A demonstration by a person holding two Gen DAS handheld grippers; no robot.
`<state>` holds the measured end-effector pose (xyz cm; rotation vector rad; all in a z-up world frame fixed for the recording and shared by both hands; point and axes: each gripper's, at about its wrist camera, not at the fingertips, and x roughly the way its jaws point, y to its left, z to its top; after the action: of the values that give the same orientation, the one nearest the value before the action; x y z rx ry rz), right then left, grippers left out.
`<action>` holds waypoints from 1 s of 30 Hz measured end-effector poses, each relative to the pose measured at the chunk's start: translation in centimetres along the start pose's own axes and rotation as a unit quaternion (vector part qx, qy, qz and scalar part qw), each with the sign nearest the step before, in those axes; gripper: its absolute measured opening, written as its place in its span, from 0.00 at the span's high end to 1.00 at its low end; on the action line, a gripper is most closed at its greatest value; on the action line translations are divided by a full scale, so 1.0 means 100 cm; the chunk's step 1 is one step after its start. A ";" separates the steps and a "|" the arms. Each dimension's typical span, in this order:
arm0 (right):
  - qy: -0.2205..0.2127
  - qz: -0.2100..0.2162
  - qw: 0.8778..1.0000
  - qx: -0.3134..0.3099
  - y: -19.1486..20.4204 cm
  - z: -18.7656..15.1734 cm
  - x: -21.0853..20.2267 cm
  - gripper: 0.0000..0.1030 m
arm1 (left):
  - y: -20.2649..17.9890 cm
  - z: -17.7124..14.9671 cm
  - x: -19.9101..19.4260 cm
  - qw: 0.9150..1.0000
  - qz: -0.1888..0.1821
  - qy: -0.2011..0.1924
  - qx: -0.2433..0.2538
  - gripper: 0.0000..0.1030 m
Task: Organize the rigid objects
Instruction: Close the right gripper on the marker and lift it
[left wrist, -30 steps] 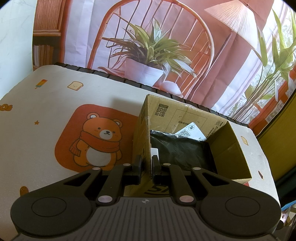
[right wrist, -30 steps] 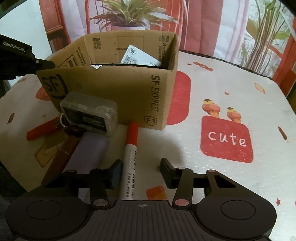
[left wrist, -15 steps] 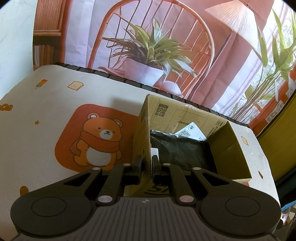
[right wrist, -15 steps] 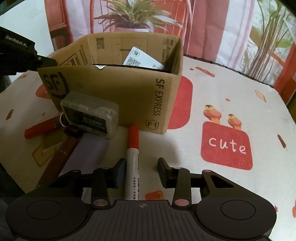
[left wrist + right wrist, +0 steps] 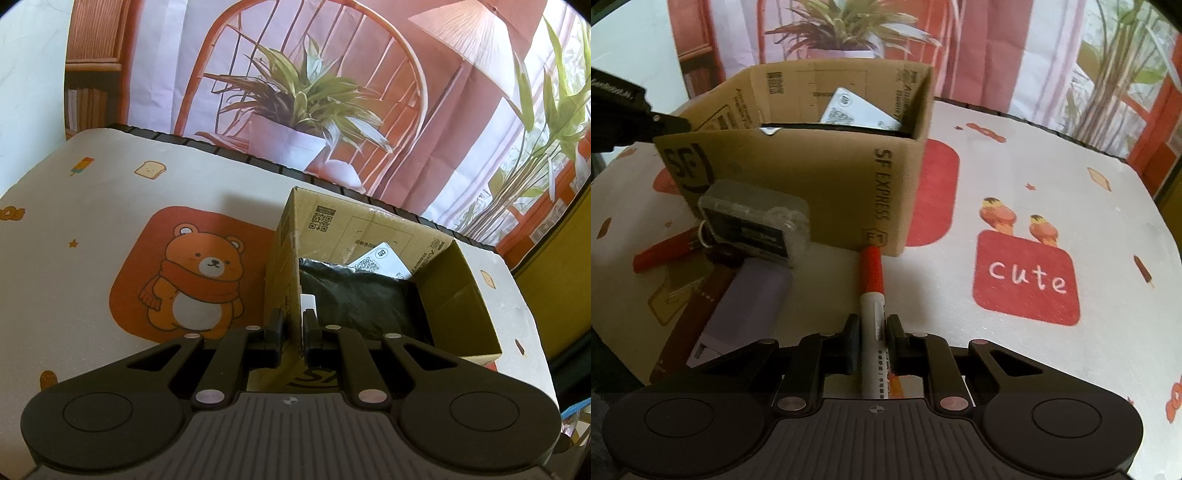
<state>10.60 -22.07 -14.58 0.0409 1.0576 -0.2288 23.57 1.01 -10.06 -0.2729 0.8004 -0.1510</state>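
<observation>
right gripper [image 5: 873, 334]: its jaws are closing, with the white barrel of the marker [image 5: 872, 291] between them; both fingers [image 5: 852, 334] sit against the barrel's sides. the marker lies on the table [image 5: 1052, 362], its red cap pointing away from the camera and ending just at the foot of the cardboard box [image 5: 798, 184].

left of the marker, on the same table, a pale lilac rectangular item [image 5: 746, 306] lies flat, with a dark maroon stick-shaped item [image 5: 698, 310] along its left side. beyond them a clear plastic case [image 5: 753, 227] with a dark insert rests partly on the lilac item and close to the box's front wall; a metal ring shows at its left edge. a red pen-like item [image 5: 666, 251] lies further left, apart from the box.

the box stands open-topped, printed "sf express" on its side. inside it, a white printed card [image 5: 858, 110] leans against the far wall.

left gripper [image 5: 292, 330]: fingers [image 5: 275, 330] narrow, clamped on the near left wall of the box [image 5: 454, 295], one finger outside and one inside. in this view the box floor is covered by black plastic sheeting [image 5: 362, 299], with the white card at its far edge and a small white piece [image 5: 308, 301] just past the inner finger.

the tablecloth shows a bear print [image 5: 199, 280] left of the box. beyond the table hangs a backdrop [image 5: 332, 92] picturing a chair and a potted plant.
</observation>
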 end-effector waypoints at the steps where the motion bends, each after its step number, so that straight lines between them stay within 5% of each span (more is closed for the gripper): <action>1: 0.001 -0.003 1.000 0.003 -0.002 0.000 -0.001 0.87 | 0.000 0.000 0.000 1.000 0.000 0.000 0.000 0.89; 13: -0.038 -0.022 0.993 0.107 -0.043 0.000 -0.026 0.87 | 0.000 0.000 0.000 1.000 0.000 0.000 0.000 0.89; 30: -0.078 -0.034 0.991 0.104 -0.051 0.022 -0.043 0.87 | 0.000 0.000 0.000 1.000 0.000 0.000 0.000 0.88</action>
<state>9.37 -26.68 -9.37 0.1723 0.8780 -0.3976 23.54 1.02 -10.04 -0.2731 0.8008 -0.1507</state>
